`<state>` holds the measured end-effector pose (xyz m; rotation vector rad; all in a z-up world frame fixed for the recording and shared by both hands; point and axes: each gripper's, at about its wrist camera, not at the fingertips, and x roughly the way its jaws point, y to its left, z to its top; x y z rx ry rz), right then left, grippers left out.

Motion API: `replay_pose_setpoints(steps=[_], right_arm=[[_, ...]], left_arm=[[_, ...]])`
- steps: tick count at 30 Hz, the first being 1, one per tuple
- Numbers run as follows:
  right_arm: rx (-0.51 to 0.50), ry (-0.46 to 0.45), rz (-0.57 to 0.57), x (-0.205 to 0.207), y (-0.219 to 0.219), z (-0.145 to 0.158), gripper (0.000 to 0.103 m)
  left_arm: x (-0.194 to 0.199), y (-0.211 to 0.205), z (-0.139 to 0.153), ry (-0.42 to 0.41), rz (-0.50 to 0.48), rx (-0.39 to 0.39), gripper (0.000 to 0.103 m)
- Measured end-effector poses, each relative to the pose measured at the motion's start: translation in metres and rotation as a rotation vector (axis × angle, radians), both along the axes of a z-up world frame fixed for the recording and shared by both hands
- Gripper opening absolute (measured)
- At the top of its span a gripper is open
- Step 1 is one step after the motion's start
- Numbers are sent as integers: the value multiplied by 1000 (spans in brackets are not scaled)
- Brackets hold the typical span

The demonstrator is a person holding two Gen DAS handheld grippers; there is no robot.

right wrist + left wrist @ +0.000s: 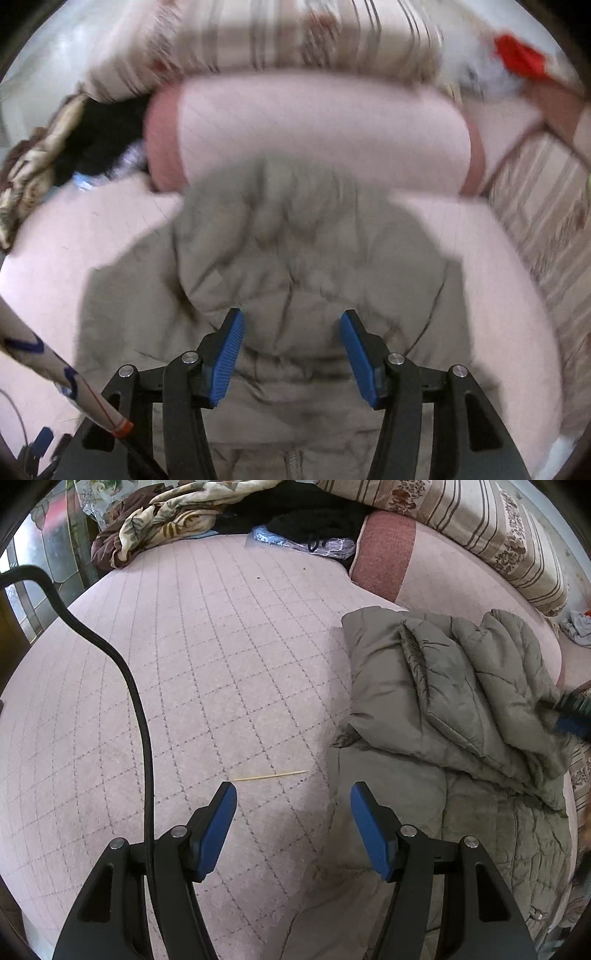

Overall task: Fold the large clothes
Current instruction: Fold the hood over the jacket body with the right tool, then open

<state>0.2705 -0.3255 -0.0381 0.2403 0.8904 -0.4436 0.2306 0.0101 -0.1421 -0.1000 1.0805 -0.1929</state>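
An olive-grey quilted jacket (450, 709) lies on a pink quilted bed cover (207, 657), its upper part folded over the lower. My left gripper (293, 794) hovers open over the bedding beside the jacket's left edge, nothing between its blue pads. In the blurred right wrist view the jacket (295, 266) fills the middle, with its hood end toward the pillow. My right gripper (291, 323) is open above it, and the fabric lies below the pads, not pinched. A blurred blue part at the right edge of the left wrist view is the right gripper's finger (574, 725).
A thin wooden stick (269, 775) lies on the cover just ahead of the left gripper. A black cable (144, 738) hangs at left. A pink pillow (384, 554), a striped bolster (480, 528), a floral blanket (159, 520) and dark clothes (314, 513) crowd the far edge.
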Motion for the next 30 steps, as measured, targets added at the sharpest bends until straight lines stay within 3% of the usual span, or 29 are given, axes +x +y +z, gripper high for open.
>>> replay_pose_setpoints(steps=[3, 5, 9, 15, 18, 22, 25, 27, 30], right_arm=[[68, 98, -5, -6, -5, -47, 59], [35, 112, -2, -14, -4, -65, 59], [20, 122, 3, -17, -5, -52, 59], [-59, -80, 30, -47, 21, -2, 60], [-31, -15, 81, -30, 31, -21, 60], [-37, 59, 57, -11, 28, -58, 61], [-64, 58, 60, -11, 32, -50, 61], [-56, 4, 82, -23, 39, -35, 61], [-86, -75, 92, -44, 44, -19, 71]], left_arm=[[1, -2, 2, -13, -2, 7, 63], [0, -4, 1, -13, -8, 15, 63], [-5, -4, -1, -14, -14, 23, 63], [-9, -7, 2, -41, -13, 38, 63], [-10, -8, 1, -42, -22, 49, 63], [-12, -8, 5, -63, -27, 42, 63], [-13, -7, 9, -87, -27, 38, 63], [-13, -7, 11, -93, -28, 27, 63], [-16, -8, 14, -111, -31, 1, 63]])
